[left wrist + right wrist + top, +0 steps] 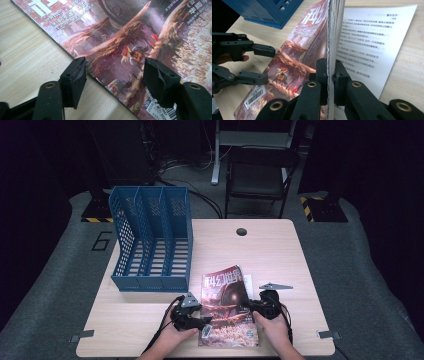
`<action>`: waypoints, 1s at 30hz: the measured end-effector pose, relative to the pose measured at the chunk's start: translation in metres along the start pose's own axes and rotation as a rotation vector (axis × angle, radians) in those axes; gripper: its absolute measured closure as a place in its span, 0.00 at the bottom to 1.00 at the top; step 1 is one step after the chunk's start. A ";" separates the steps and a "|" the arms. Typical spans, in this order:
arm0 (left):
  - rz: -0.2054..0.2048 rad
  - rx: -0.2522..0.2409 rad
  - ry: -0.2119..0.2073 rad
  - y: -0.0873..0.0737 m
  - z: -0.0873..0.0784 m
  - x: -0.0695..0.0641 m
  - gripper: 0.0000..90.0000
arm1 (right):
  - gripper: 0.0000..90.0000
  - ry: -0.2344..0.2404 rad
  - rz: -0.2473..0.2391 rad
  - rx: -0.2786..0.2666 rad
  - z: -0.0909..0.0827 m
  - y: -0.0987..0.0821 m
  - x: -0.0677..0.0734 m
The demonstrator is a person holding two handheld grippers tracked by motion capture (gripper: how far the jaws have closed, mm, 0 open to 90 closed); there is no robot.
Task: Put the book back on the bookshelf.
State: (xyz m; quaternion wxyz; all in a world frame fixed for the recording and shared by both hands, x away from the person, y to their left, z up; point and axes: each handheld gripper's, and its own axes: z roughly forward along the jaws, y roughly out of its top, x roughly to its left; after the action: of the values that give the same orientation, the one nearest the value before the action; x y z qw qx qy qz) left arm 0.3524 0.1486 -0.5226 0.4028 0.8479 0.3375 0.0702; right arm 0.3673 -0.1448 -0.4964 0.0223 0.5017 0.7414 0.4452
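A magazine (pixel 227 307) with a reddish illustrated cover lies near the table's front edge. My right gripper (pixel 254 306) is shut on its right edge. In the right gripper view the right gripper (pixel 331 80) clamps the cover and a thick stack of pages, raised on edge, and a white printed page (pixel 372 42) lies flat beneath. My left gripper (pixel 201 321) is at the magazine's left edge. In the left gripper view the left gripper (pixel 116 80) stands open astride the magazine's (pixel 130 42) spine edge, one pad over the table and one over the cover, neither pressing.
A blue three-slot file rack (pixel 152 240) stands on the back left of the wooden table (pixel 280 255). A round cable hole (pixel 241 231) sits near the far edge. A black chair (pixel 260 175) is beyond the table.
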 end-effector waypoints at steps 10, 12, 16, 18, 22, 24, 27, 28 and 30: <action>-0.020 0.013 -0.007 0.002 0.001 0.003 0.24 | 0.95 0.006 -0.038 -0.055 -0.008 0.000 0.009; -0.026 0.014 -0.009 0.003 0.002 0.004 0.22 | 0.95 0.008 -0.044 -0.067 -0.010 -0.001 0.010; -0.035 0.011 -0.004 0.004 0.003 0.005 0.19 | 0.95 0.011 -0.056 -0.084 -0.013 -0.001 0.013; -0.026 0.016 -0.009 0.005 0.003 0.007 0.19 | 0.95 0.014 -0.058 -0.089 -0.015 -0.001 0.014; -0.044 0.001 -0.015 0.005 0.004 0.009 0.17 | 0.95 0.018 -0.063 -0.094 -0.017 -0.001 0.016; -0.061 -0.001 -0.027 0.006 0.005 0.011 0.16 | 0.95 0.020 -0.086 -0.110 -0.018 -0.001 0.017; -0.066 -0.012 -0.040 0.006 0.007 0.014 0.14 | 0.95 0.023 -0.101 -0.120 -0.020 -0.002 0.019; -0.075 -0.013 -0.043 0.007 0.007 0.014 0.13 | 0.95 0.021 -0.104 -0.123 -0.022 -0.002 0.020; -0.066 -0.017 -0.055 0.008 0.008 0.016 0.11 | 0.95 0.025 -0.115 -0.133 -0.023 -0.002 0.022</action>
State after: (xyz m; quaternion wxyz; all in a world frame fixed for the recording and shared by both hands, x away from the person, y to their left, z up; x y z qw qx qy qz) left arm 0.3719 0.1500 -0.5247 0.4209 0.8346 0.3534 0.0366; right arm 0.3438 -0.1429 -0.4745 0.0718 0.4500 0.7380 0.4977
